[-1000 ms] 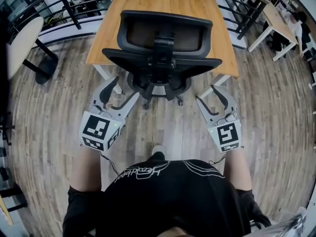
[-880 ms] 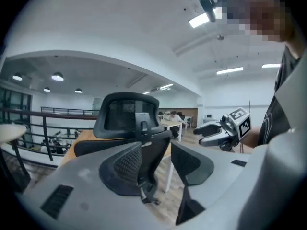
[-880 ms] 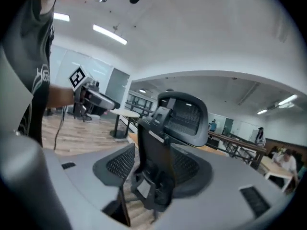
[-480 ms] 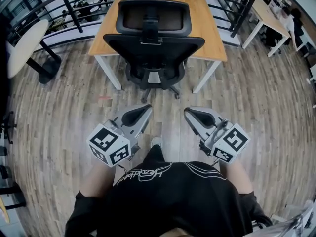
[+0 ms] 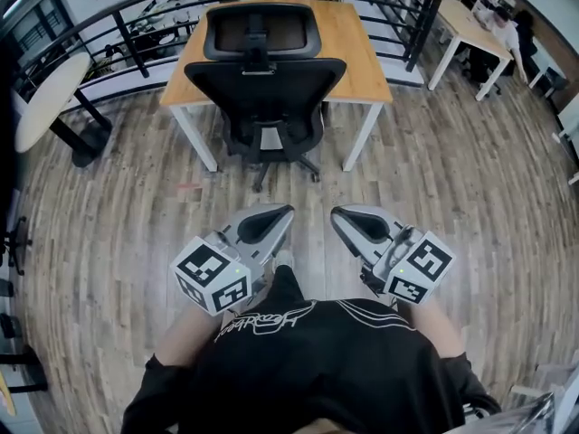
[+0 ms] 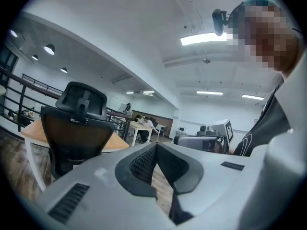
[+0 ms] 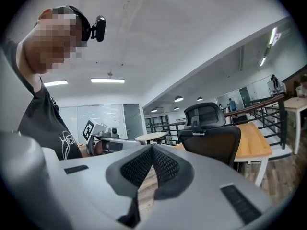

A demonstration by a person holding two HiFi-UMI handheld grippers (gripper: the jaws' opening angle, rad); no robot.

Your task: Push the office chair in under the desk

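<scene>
A black mesh office chair [image 5: 264, 84] stands tucked against the near edge of a wooden desk [image 5: 349, 45] with white legs; its headrest rises over the desktop. My left gripper [image 5: 282, 212] and right gripper [image 5: 336, 213] hang side by side close to my chest, well back from the chair, both shut and empty. The left gripper view shows its jaws [image 6: 156, 145] met at the tips, the chair [image 6: 79, 123] off to the left. In the right gripper view the jaws [image 7: 152, 148] are likewise closed, with the chair [image 7: 209, 133] to the right.
A black railing [image 5: 118, 25] runs behind the desk. A round pale table [image 5: 41, 89] stands at the left, another desk [image 5: 470, 27] with seated people at the far right. Wooden plank floor [image 5: 136, 215] lies between me and the chair.
Both grippers let go of the chair's backrest, drew back toward my body and closed. The chair now sits farther away, against the desk.
</scene>
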